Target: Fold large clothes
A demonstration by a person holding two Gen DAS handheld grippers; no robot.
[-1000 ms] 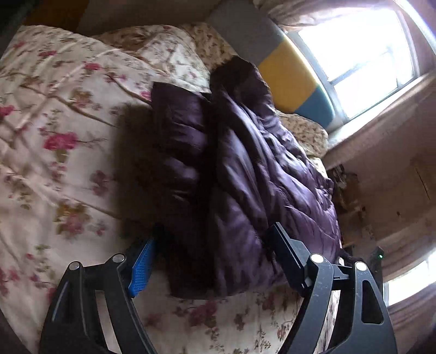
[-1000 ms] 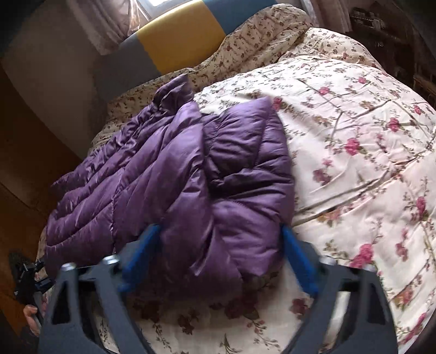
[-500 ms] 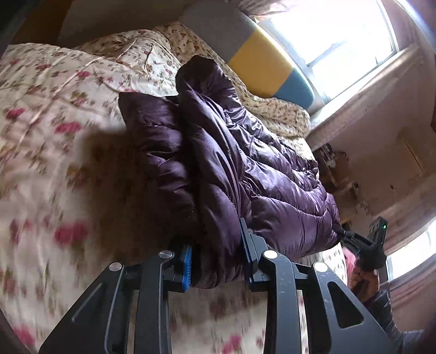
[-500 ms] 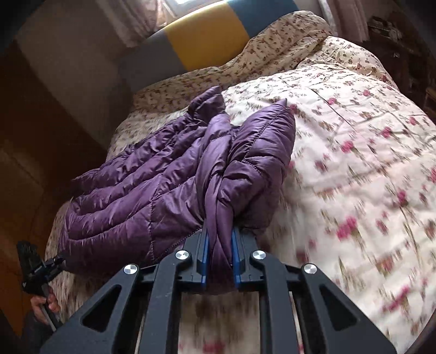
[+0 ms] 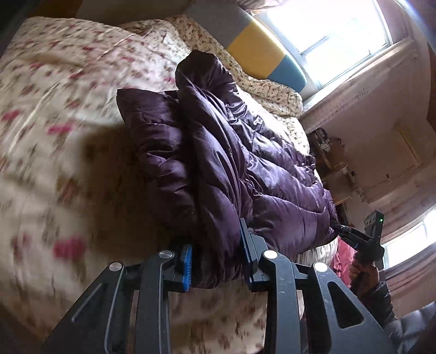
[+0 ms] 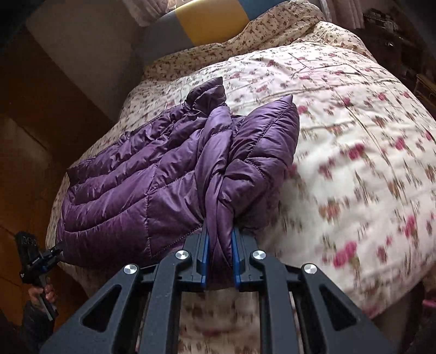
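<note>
Jaws on both your grippers have just closed: left gripper (image 5: 216,262) and right gripper (image 6: 220,260) each pinch a bunched near edge of the purple jacket (image 6: 152,188). Its bulk runs away from you across the floral bedspread (image 6: 354,152) toward the headboard (image 6: 207,24), so any fold goes that way.
</note>
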